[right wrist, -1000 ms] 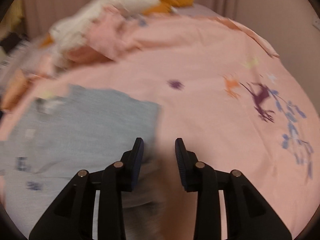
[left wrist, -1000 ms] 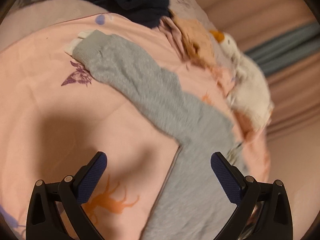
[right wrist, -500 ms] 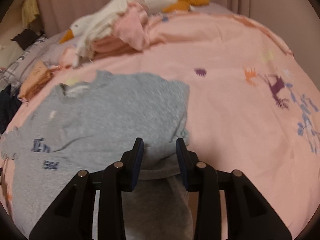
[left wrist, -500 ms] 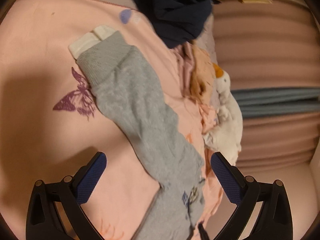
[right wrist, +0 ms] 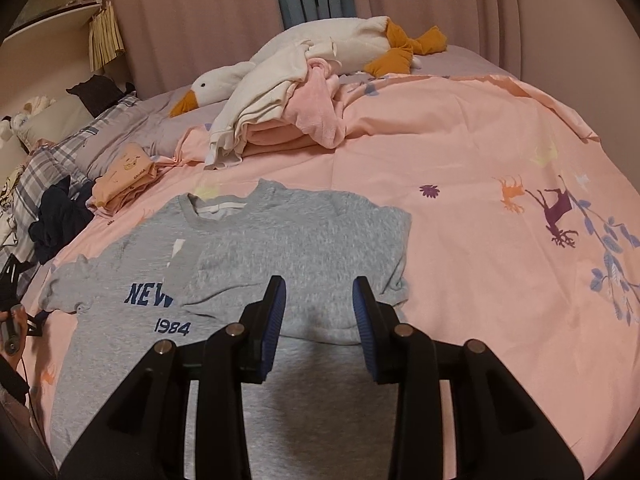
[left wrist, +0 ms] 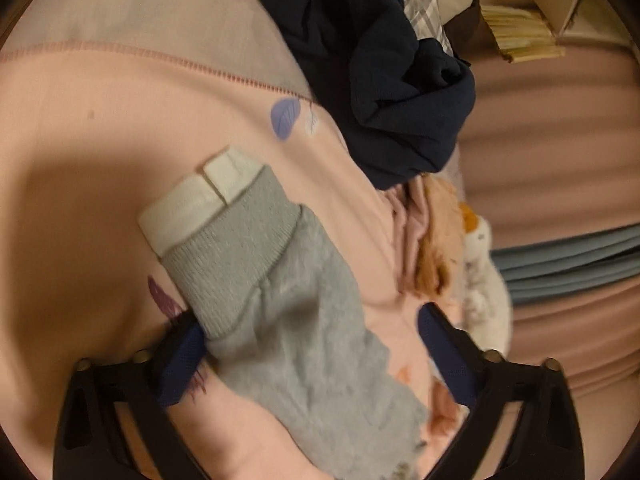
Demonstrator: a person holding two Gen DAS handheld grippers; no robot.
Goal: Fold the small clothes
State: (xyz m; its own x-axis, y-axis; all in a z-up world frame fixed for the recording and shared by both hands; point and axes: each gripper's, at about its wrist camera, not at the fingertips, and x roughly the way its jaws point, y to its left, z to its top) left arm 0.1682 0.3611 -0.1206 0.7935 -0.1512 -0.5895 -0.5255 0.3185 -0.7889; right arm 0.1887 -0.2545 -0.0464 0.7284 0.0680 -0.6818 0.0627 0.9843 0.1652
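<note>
Grey sleeve (left wrist: pixel 276 312) now sits between the closing, not yet gripping left tool (left wrist: pixel 308 356); right tool (right wrist: pixel 319 328) hovers part-open, empty, over the folded-in sweatshirt (right wrist: pixel 280 256).

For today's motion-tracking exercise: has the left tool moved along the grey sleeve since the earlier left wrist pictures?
Yes. The left tool has advanced up the grey sleeve toward its ribbed cuff, closing its jaws somewhat around the sleeve.

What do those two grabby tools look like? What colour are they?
Both look alike. The left tool and the right tool each have two black plastic arms with triangle-shaped holes and small round silver screws. The fingers end in dark blue pads with a bumpy, ridged surface. No sleeve or hand shows behind them.
</note>
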